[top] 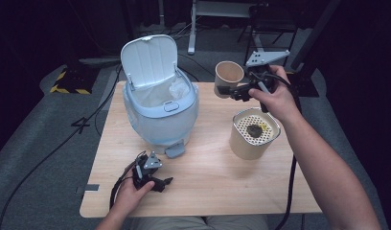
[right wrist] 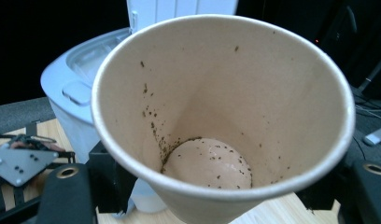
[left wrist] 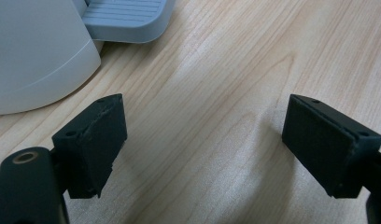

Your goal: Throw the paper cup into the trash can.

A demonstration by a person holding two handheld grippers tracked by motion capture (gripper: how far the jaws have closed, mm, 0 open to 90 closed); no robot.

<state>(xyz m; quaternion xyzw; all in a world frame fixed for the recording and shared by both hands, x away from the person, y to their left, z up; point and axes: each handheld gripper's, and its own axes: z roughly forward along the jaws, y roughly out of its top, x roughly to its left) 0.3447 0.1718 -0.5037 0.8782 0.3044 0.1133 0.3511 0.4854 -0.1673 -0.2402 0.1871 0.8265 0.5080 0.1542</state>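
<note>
Paper cup [top: 228, 76], tilted, mouth facing right gripper [top: 243, 91].

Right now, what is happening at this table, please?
A person works with a gripper in each hand. The right gripper holds a paper cup tipped on its side in the air beyond a beige strainer container; dark specks cling inside the cup. The left gripper rests open on the wooden table, holding nothing, near the pedal of the pale blue bin, whose lid stands open.
</note>
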